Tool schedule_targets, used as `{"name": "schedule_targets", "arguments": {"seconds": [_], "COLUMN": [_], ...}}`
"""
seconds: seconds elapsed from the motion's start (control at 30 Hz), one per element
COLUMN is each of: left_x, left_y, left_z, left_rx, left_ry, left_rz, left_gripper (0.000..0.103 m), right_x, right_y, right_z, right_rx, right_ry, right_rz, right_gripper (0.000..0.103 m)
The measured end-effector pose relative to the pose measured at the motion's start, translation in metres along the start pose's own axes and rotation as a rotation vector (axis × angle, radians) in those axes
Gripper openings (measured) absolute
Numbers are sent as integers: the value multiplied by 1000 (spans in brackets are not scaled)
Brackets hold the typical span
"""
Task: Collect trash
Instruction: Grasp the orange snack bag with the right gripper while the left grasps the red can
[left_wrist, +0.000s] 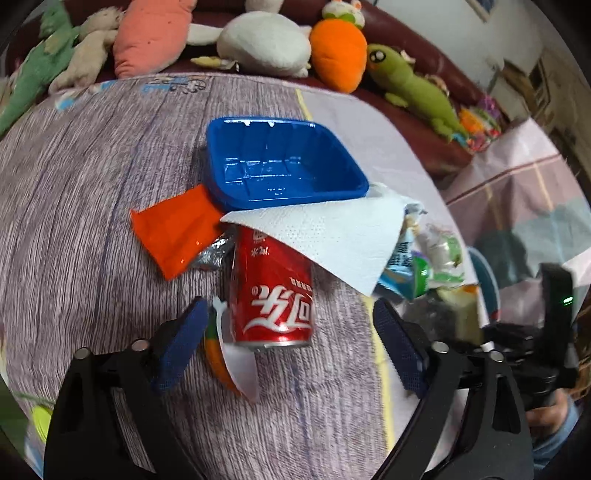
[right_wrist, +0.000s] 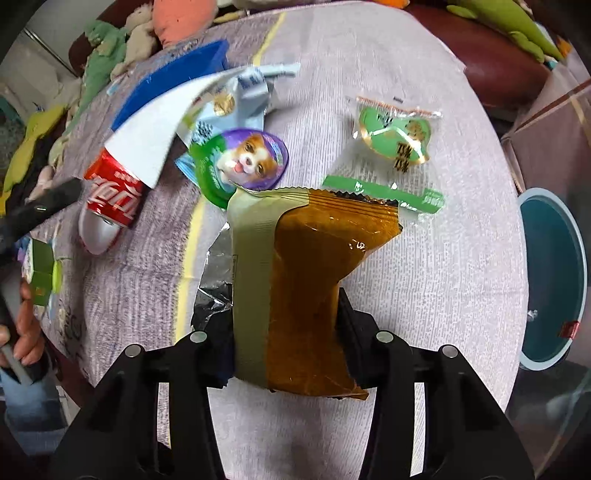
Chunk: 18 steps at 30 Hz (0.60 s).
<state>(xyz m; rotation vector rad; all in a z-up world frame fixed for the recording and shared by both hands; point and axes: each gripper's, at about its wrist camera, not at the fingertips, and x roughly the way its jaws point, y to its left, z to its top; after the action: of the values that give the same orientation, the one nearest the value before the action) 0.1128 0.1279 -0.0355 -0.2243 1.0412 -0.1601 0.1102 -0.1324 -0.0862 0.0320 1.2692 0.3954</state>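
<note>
Orange wrapper (left_wrist: 177, 230): flat on the table (left_wrist: 74, 221), left of the pile.
Left gripper (left_wrist: 291, 345): jaws wide apart, straddling the red can (left_wrist: 273, 291) without pressing it.
Red can: lying on its side, upper end under the white napkin (left_wrist: 325, 236).
Blue tray (left_wrist: 284, 162): beyond the can, empty.
Right gripper (right_wrist: 286, 332): clamped on the brown snack bag (right_wrist: 306, 288).
Green packets (right_wrist: 395, 133): loose on the cloth, beyond the bag.
Teal bin (right_wrist: 554, 277): far right, beside the table.
</note>
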Motion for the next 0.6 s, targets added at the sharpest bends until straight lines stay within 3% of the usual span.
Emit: {"name": "schedule_targets", "arguments": {"seconds": [0.13,0.2,0.4,0.53,0.6], "left_x": [20,27,41,56,63], "left_y": [0,0,-2,3,4], "left_z": [10,13,18,21,20], "left_rx": [48,61,82,31,17], "left_ry": [50,59,82,112,127], "left_rz": [31,43,19,-11,-17], "left_gripper": [58,54,56,67,67], "right_x": [-16,-22,-33,-33,-32], "right_y": [-9,-13,-26,-35,-39], "right_z": [3,4,5,4,3], "right_rx": [27,38,73,101,112], "right_ry": [-33,-45,-66,-70,-70], "right_rz": [12,15,34,47,53], "right_gripper": [44,44,44,44,44]}}
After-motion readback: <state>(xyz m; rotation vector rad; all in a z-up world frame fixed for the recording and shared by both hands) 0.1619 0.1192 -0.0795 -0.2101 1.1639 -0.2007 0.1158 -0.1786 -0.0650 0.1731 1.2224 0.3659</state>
